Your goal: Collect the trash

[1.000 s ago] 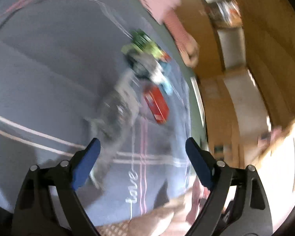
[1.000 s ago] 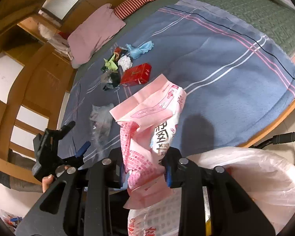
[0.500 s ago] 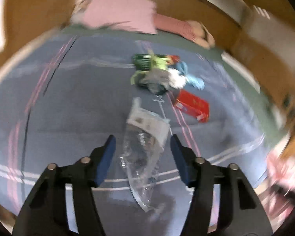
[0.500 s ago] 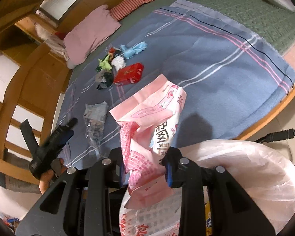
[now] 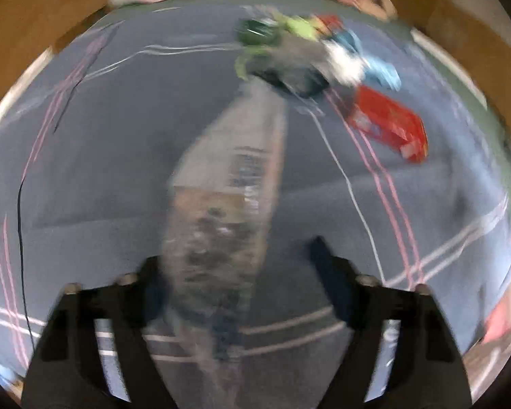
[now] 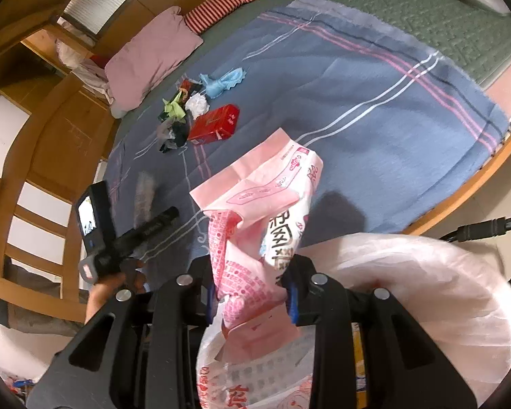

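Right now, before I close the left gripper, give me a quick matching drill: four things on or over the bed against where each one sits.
Things:
1. pink wrapper
2. clear plastic bag
3. red box
4. pink pillow

Places:
A. far end of the blanket, by the headboard
B. clamped in the right gripper
C. beside the small trash pile
D. between the left gripper fingers, which are opening

Pairs: 1-B, 2-D, 3-C, 4-A

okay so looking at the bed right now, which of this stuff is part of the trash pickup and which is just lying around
Part of the pickup:
- clear plastic wrapper, between the opening left gripper jaws
- pink package, clamped in the right gripper
- red box
- small trash pile
- white trash bag

Just lying about:
- pink pillow
- blue blanket
- striped doll
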{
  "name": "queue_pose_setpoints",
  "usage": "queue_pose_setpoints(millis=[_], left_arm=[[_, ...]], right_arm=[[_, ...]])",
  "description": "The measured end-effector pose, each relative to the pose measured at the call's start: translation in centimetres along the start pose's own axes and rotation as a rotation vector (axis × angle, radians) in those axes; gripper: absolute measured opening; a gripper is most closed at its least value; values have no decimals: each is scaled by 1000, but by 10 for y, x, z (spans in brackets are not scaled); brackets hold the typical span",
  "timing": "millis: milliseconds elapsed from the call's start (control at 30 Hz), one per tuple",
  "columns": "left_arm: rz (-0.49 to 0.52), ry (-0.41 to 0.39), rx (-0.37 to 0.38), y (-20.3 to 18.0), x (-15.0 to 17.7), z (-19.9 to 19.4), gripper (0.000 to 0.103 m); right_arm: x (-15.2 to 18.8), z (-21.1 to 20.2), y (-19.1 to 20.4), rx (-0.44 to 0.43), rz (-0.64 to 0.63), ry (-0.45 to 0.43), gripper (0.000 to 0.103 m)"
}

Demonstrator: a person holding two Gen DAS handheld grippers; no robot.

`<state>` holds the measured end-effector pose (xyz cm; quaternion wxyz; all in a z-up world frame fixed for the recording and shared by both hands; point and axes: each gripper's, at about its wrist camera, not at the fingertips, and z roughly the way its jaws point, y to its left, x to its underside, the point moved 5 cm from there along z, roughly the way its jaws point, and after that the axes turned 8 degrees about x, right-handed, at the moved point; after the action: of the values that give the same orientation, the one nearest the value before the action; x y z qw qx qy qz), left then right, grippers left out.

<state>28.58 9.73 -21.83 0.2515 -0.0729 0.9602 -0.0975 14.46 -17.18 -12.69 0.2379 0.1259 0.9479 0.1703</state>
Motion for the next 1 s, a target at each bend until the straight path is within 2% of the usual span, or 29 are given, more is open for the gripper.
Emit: queue_pose_setpoints(millis=[33, 67, 100, 133, 200, 233, 267, 300, 367, 467, 567, 633, 767, 1000], left_arm=[[-59, -6, 44, 9, -2, -3, 45], [-124, -7, 103, 17, -3, -5, 33], [-175, -9, 150, 22, -4, -7, 28], [-252, -15, 228, 30, -2, -12, 27], [-339, -45, 359, 34, 0, -24, 26], [-355, -80, 420, 34, 1, -37, 26], [-345, -113, 445, 33, 2, -48, 26], [-322, -145, 448, 31, 4, -60, 26], [-245, -213, 395, 25, 11, -87, 26], [-129, -305, 207, 14, 29, -129, 26], [-36, -329, 83, -7, 53, -157, 26], [40, -339, 35, -29, 69, -174, 26], [144, -359, 12, -68, 92, -198, 26], [252, -350, 104, -130, 130, -224, 26]], right_arm=[[0, -2, 1, 0, -6, -4, 31], [0, -4, 3, -1, -15, -10, 31], [0, -7, 5, 0, -25, -22, 31], [-1, -8, 6, 2, -34, -31, 31], [-1, -13, 9, 9, -58, -54, 31], [0, -17, 12, 18, -80, -72, 31], [0, -21, 14, 30, -104, -90, 31], [1, -23, 16, 37, -114, -99, 31], [3, -31, 21, 63, -159, -132, 31], [7, -39, 24, 89, -221, -157, 31], [13, -43, 26, 127, -275, -152, 31], [18, -46, 25, 150, -309, -150, 31], [33, -60, 17, 179, -348, -143, 31], [57, -72, -9, 157, -332, -76, 31]])
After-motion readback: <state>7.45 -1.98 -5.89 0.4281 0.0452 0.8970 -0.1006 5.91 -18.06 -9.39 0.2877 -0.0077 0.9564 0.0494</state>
